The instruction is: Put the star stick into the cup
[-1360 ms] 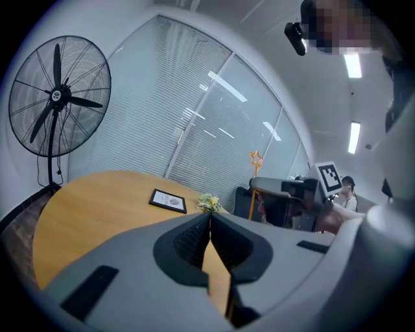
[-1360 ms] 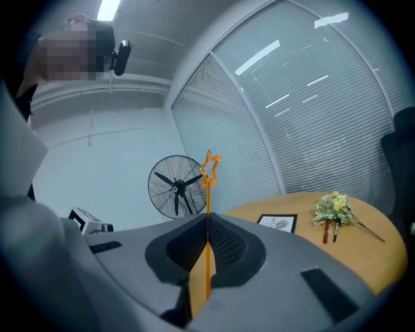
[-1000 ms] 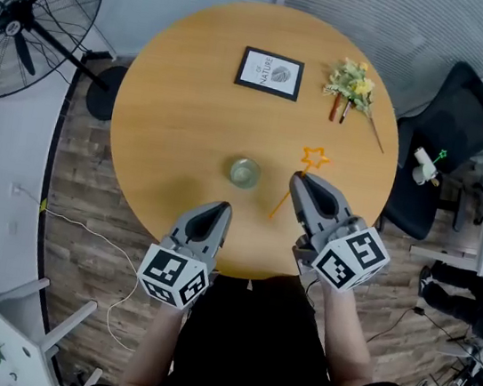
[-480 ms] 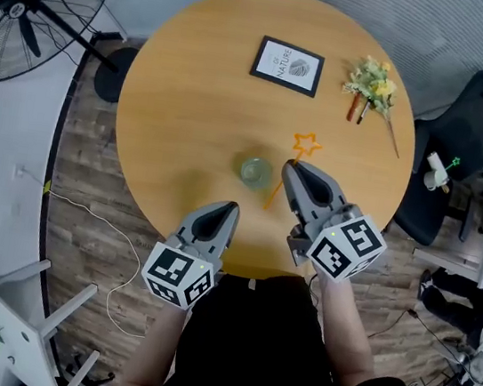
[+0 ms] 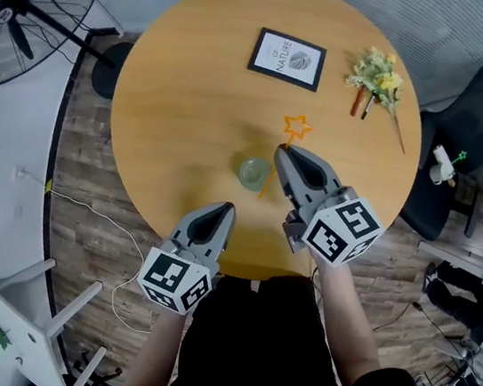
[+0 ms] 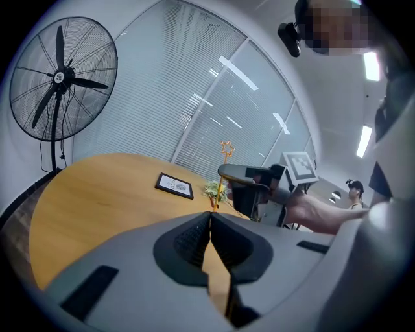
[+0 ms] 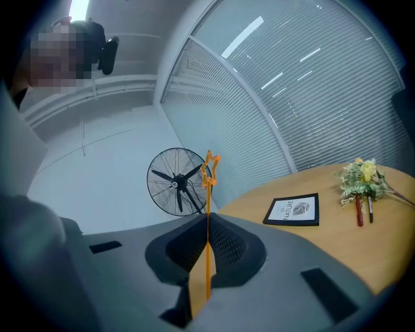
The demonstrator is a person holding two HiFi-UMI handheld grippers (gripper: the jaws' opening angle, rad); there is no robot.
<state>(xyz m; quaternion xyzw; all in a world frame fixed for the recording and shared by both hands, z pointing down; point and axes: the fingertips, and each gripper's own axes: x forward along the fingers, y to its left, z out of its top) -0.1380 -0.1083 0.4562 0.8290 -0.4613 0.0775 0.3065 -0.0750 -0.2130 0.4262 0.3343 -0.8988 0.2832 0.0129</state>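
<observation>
Head camera looked steeply down; cameras on left gripper (image 5: 222,205) and right gripper (image 5: 281,149) faced low across the table (image 5: 194,91), sharing the framed print (image 5: 288,58).

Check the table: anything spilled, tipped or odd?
Nothing stands out. The cup stands upright on the table, the framed print lies flat, the flower bunch lies near the edge, and the star stick is clamped in the right gripper.
</observation>
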